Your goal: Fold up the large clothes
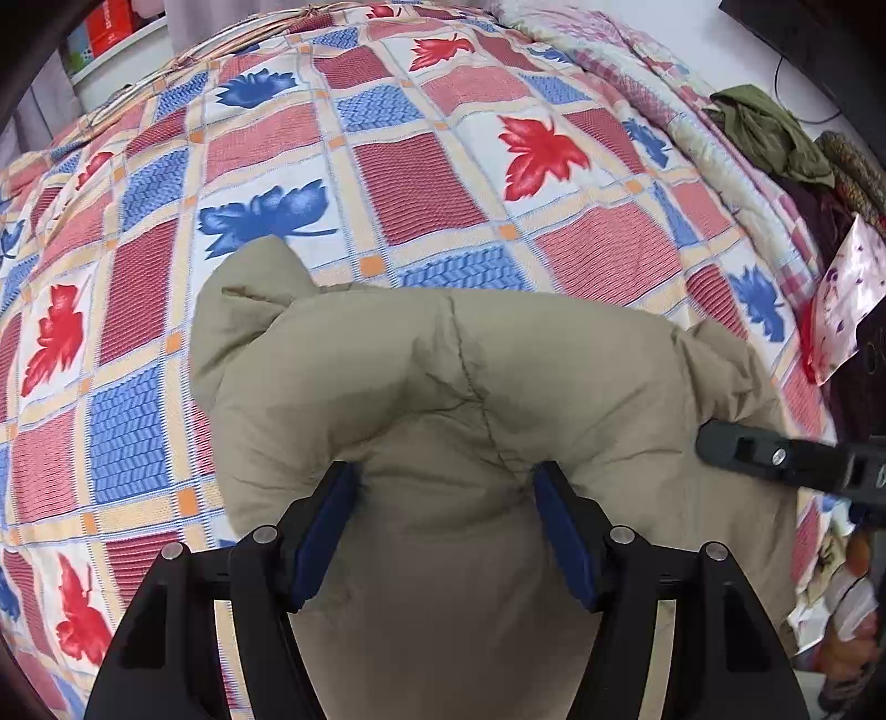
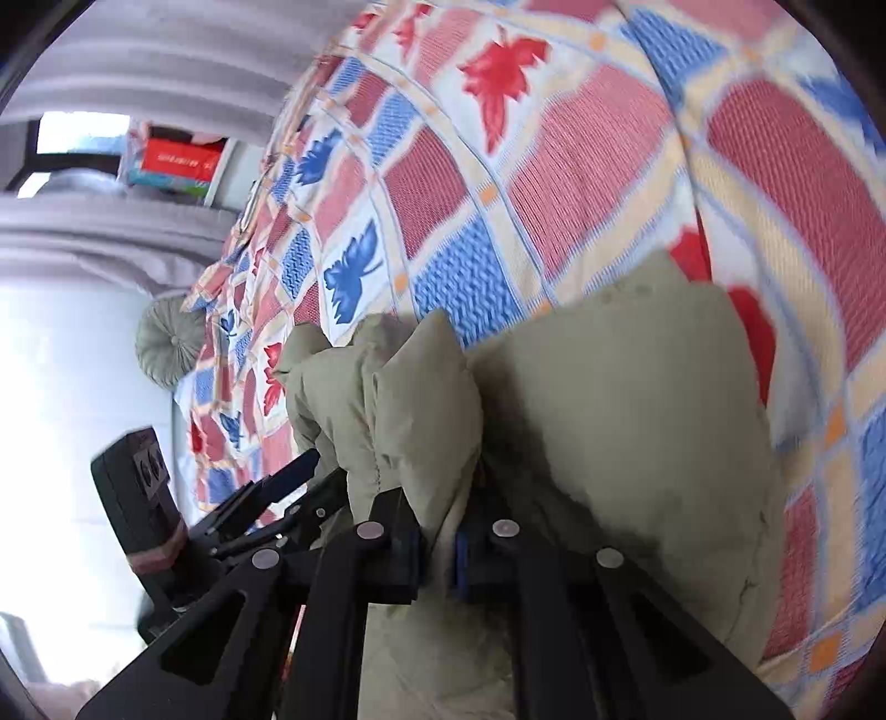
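A beige padded jacket (image 1: pixel 443 376) lies bunched on a bed with a red and blue leaf-patterned cover (image 1: pixel 421 177). In the left wrist view my left gripper (image 1: pixel 443 498) has its jaws wide apart, with a thick fold of the jacket between its blue pads (image 1: pixel 326 520). My right gripper's finger (image 1: pixel 775 457) reaches in from the right onto the jacket's edge. In the right wrist view my right gripper (image 2: pixel 437 554) is shut on a fold of the jacket (image 2: pixel 609 399). The left gripper (image 2: pixel 277 487) shows at lower left there.
A pile of dark and olive clothes (image 1: pixel 775 133) lies at the bed's far right edge. A patterned white bag (image 1: pixel 847 288) sits beside it. A shelf with a red box (image 1: pixel 111 27) stands beyond the bed. A round grey cushion (image 2: pixel 166 340) lies at the bed's end.
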